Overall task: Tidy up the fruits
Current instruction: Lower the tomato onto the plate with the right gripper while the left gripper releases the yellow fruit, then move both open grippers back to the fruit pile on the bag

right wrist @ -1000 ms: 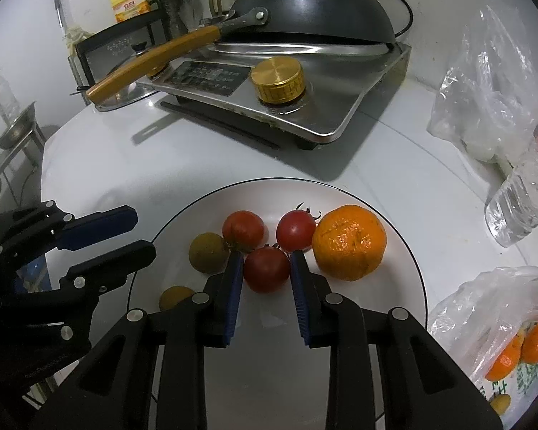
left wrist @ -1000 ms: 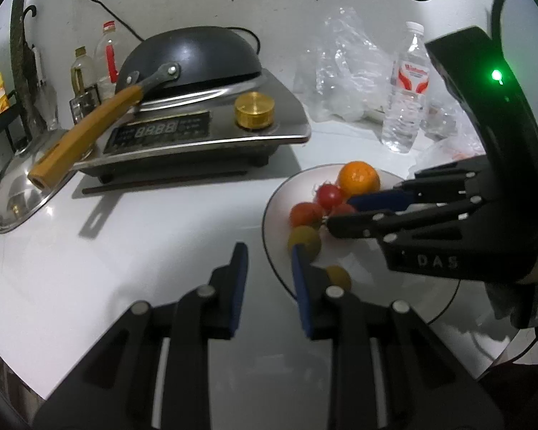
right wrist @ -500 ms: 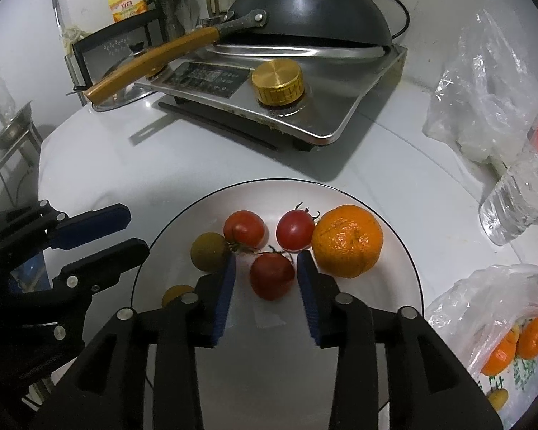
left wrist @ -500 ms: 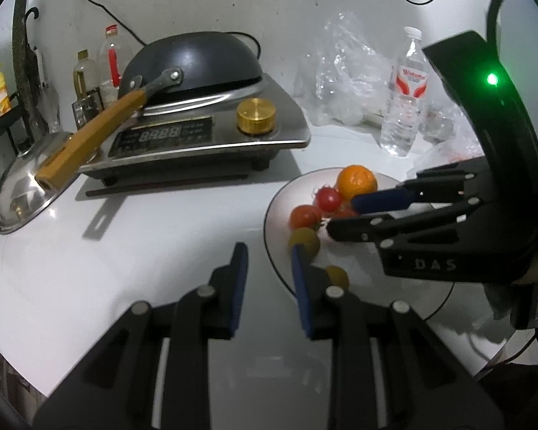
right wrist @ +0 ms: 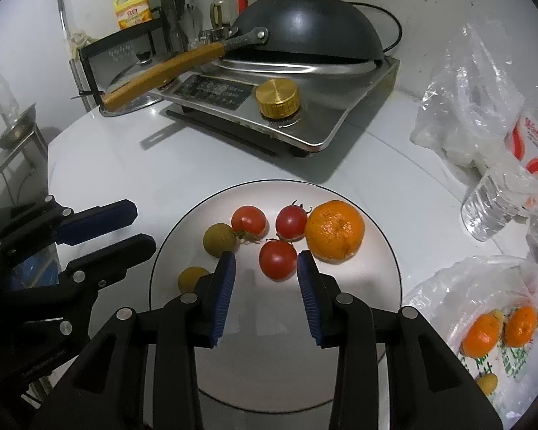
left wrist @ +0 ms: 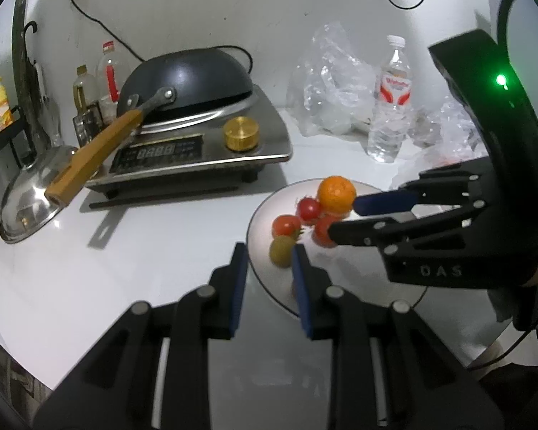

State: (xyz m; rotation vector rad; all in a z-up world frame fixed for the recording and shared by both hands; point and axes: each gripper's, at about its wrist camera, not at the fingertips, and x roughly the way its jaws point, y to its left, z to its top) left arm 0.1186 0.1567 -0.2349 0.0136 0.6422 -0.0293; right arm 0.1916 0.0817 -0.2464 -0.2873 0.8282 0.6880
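On the white plate near the induction cooker lie an orange, three tomatoes and two small yellow-green fruits. Above the nearest tomato hangs the right gripper, released, its blue pads clear of the fruit on either side. Left of the plate, the left gripper is clenched on nothing over the white table. An upturned wok rests on the cooker.

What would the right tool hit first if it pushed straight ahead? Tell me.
Most likely the nearest red tomato on the plate: it lies just ahead of the right tool, between its open fingertips, untouched. Depth is hard to judge; it might pass just above.
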